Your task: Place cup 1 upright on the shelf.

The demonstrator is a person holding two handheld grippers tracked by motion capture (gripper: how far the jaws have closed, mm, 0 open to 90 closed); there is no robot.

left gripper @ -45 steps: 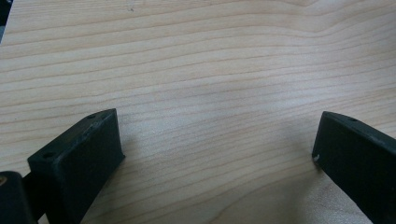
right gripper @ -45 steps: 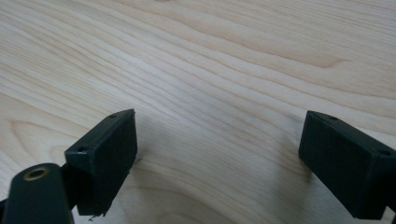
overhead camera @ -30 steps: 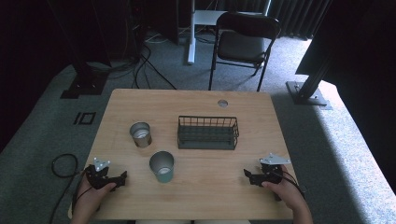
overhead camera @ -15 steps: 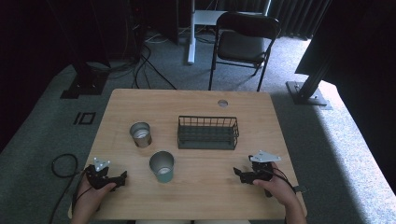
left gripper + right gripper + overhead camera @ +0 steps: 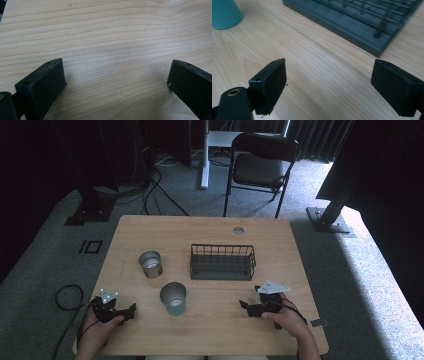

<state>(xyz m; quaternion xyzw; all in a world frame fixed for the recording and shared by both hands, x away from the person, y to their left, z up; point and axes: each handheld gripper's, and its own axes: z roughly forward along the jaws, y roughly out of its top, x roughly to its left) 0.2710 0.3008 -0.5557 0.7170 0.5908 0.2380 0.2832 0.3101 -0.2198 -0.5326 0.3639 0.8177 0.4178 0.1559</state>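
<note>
Resting wide and empty on the table (image 5: 210,227), both tongs flank a teal cup (image 5: 173,298), seemingly light, rigid, best gripped across its rim.

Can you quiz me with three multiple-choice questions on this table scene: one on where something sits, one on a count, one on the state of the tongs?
1. Where is the basket relative to the teal cup?
A. nearer the person and to the left
B. farther from the person and to the right
C. stacked on top of it

2. How many cups stand on the table?
A. one
B. two
C. four

3. What state are the right tongs in?
A. open and empty
B. shut on a cup
C. shut on the basket

Answers:
1. B, the high view shows the basket beyond the teal cup and to its right.
2. B, the teal cup and a steel cup.
3. A, the right gripper view shows the jaws wide apart over bare wood.
</note>
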